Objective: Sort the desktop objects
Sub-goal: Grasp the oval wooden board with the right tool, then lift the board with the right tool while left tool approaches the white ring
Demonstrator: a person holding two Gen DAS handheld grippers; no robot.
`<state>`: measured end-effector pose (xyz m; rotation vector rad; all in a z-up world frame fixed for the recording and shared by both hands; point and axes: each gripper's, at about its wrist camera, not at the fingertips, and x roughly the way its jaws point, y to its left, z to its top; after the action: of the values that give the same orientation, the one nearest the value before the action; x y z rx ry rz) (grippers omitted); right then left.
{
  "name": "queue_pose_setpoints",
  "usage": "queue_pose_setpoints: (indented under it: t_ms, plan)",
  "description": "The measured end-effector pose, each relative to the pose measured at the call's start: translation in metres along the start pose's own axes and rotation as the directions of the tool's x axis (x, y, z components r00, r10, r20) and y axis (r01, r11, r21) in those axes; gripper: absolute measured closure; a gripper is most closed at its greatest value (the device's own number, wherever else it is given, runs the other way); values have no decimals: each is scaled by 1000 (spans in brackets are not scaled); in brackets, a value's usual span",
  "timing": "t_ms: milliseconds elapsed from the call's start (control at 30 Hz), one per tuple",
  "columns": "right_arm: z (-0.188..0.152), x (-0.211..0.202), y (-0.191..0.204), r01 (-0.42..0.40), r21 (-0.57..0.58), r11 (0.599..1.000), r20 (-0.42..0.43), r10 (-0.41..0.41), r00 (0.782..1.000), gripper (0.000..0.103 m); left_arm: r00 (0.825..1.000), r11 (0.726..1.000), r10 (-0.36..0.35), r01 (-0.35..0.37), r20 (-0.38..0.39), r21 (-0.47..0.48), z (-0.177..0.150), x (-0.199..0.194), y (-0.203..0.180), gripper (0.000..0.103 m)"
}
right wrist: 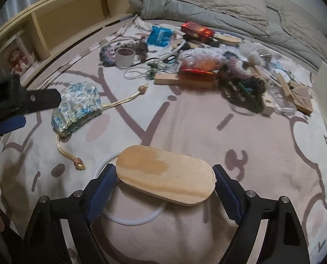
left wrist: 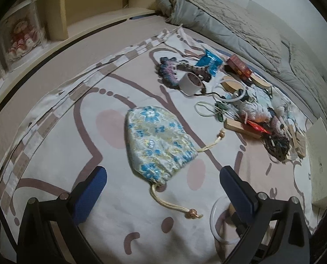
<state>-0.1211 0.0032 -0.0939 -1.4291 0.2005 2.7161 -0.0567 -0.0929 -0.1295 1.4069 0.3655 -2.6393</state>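
In the left wrist view, the left gripper (left wrist: 163, 189) sits at the bottom of the frame with its jaws spread wide and nothing between them. A flowery pouch (left wrist: 158, 144) lies flat on the blanket (left wrist: 53, 193) in the middle of the frame. Its long side runs from upper left to lower right, and its tied neck points down toward the gripper. A cord with a bead (left wrist: 174, 205) trails off to the lower right. In the upper right sits a pile of things — a white cup (left wrist: 189, 83), a blue packet (left wrist: 209, 62) and a red box (left wrist: 239, 67). A white box (left wrist: 319, 162) at the right edge has some small dark writing, too tiny to read.

In the right wrist view, the right gripper (right wrist: 165, 189) is at the bottom middle. Its jaws are closed on a wooden board (right wrist: 165, 173), one blue pad at each rounded end. The board lies flat, with its long side running left to right, tipped a bit down to the right. A white ring (right wrist: 132, 219) lies on the blanket under it. The pouch is at the middle left — its neck points to the lower left. The printing on the red box and blue packet is too blurry to read.
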Motion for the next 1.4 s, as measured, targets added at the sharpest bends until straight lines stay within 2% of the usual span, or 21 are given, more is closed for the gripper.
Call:
queue_pose_setpoints:
  t_ms: [233,367,600,700,867,967,1033,1233,1400]
  plan:
    - [-1,-16,-26,44,51,998,28,-45,999,16,999,996,-40,41,-13,81,-13,2,-24,0]
    - [-6,-17,-46,109,90,990,-7,-108,994,16,997,988,-70,74,-37,134,-24,5,-39,0]
    - [-27,-23,-77,158,147,976,-40,-154,987,16,985,963,-158,167,-63,211,-42,6,-67,1]
    - [-34,-28,-84,153,174,973,-20,-152,988,16,984,953,-164,177,-71,244,-48,9,-76,1]
    - [-47,-30,-88,151,152,977,-6,-152,988,16,980,943,-163,189,-116,274,-59,20,-85,1]
    - [-57,-24,-91,190,148,970,-58,-184,981,18,982,941,-143,173,-123,291,-64,24,-89,1]
    - [-65,-28,-95,183,157,971,-41,-179,983,18,985,936,-127,158,-116,313,-67,24,-92,1]
    - [-70,-40,-102,169,181,969,-31,-166,986,18,978,932,-142,183,-151,313,-73,28,-96,1]
    - [-68,-48,-106,118,246,962,-21,-117,993,18,980,924,-124,171,-156,343,-80,29,-99,1]
